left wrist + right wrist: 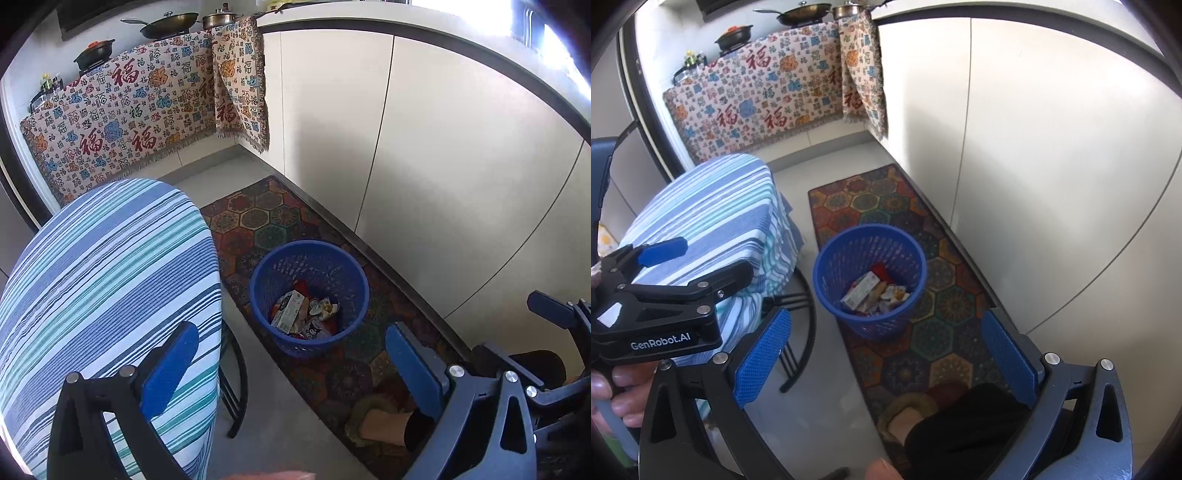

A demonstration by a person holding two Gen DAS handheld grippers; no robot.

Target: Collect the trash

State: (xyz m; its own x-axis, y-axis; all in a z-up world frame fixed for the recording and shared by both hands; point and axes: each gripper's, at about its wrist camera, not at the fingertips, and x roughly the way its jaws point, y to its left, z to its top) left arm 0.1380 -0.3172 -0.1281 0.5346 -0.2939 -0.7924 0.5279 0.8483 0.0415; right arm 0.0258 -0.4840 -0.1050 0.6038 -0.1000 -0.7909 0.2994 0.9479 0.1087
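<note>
We are holding both sets of jaws wide apart, and nothing is sitting between them. The left gripper [291, 369] is hanging over the edge of the striped cloth [110, 266] that is covering the surface, and the right gripper [886, 354] is hanging over the rug [905, 350]. In the right wrist view the left gripper is showing up at the left side, with fingers [628, 376] wrapped around its handle.

The trash [303, 314] is lying at the bottom of the blue basket [354, 273]. It looks like wrappers and a small carton. The basket is standing on the rug, between the covered surface and the white cupboards [443, 166]. We are not seeing any trash on the cloth or on the floor [288, 424], so we think most of the job may be done, but part of the surface is hidden from us.

What could go wrong now? The basket looks light, and we are hanging just above it. If we are swinging low, a jaw could be knocking its rim and tipping it, and the wrappers could be spilling back onto the rug. A foot in a slipper [908, 417] is resting on the rug close by, so a step could be pulling the rug and shaking the basket. A jaw could also be catching the cloth and dragging it off.
</note>
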